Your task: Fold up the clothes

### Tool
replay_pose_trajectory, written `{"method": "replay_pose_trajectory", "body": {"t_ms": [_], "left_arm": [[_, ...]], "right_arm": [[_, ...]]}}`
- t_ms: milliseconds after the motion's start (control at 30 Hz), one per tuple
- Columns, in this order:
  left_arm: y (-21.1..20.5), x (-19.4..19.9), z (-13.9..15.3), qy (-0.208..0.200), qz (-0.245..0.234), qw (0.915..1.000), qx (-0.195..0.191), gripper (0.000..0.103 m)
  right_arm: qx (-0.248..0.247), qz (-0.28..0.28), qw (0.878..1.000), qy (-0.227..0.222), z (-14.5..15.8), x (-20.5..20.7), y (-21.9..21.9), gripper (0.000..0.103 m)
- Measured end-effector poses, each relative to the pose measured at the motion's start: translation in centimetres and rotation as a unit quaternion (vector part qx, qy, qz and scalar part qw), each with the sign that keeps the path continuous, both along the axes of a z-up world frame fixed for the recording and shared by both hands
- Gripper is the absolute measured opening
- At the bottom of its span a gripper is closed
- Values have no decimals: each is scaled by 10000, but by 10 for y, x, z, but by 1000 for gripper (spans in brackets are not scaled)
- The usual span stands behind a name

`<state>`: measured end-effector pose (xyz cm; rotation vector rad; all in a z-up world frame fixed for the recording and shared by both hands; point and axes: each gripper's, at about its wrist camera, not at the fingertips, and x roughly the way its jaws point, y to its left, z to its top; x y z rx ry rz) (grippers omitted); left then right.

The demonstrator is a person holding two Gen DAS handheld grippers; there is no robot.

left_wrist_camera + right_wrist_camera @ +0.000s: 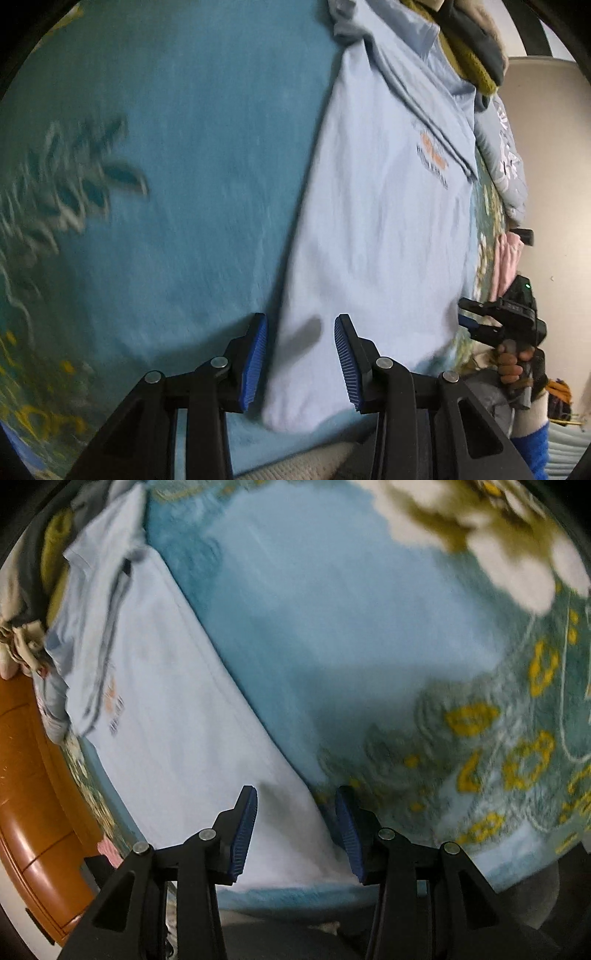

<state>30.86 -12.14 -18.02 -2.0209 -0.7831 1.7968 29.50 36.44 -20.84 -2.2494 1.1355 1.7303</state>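
Observation:
A light blue T-shirt (pixel 376 229) with an orange and dark chest print lies flat on a teal blanket (pixel 184 166), its sleeves folded in. My left gripper (pixel 300 363) is open, and the shirt's near hem corner lies between its blue pads. In the right wrist view the same T-shirt (pixel 166 716) runs from upper left down to my right gripper (pixel 297 834), which is open over the other hem corner. My right gripper (pixel 476 325) also shows at the right of the left wrist view, held by a hand (pixel 511 363).
A pile of other clothes (pixel 476 51) in olive, grey and beige sits beyond the shirt's collar. A folded grey printed garment (pixel 508 158) and a pink one (pixel 508 262) lie at the blanket's right edge. An orange-brown wooden frame (pixel 33 805) borders the left.

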Motion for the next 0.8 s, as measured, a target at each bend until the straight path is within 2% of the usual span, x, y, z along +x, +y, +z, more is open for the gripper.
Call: {"method": "replay_pose_trajectory", "body": {"t_ms": [200, 267, 300, 333, 367, 533, 667, 800], "left_arm": [[5, 15, -6, -210, -6, 9994, 276, 41], [5, 18, -5, -184, 38, 9993, 313, 37], [4, 19, -3, -136, 52, 9994, 316, 32], [4, 18, 2, -66, 61, 9995, 316, 8], [3, 17, 6, 4, 69, 9995, 317, 3], [-2, 10, 32, 389, 89, 9986, 349, 3], [-9, -5, 83, 980, -51, 9941, 468, 3], [-13, -12, 137, 1605, -253, 9846, 644, 3]], "right_arm": [[-192, 710, 9970, -226, -3, 7, -21, 43], [-227, 937, 9950, -251, -3, 8, -29, 30], [-186, 1018, 9943, -242, -2, 8, -31, 24], [-156, 1077, 9939, -202, 0, 8, -32, 9], [-139, 1110, 9936, -126, 4, 7, -33, 6], [-519, 1030, 9897, 852, 40, 5, -33, 3], [-827, 791, 9768, 1808, 89, 6, -26, 3], [-903, 693, 9587, 2605, 141, 8, -32, 3]]}}
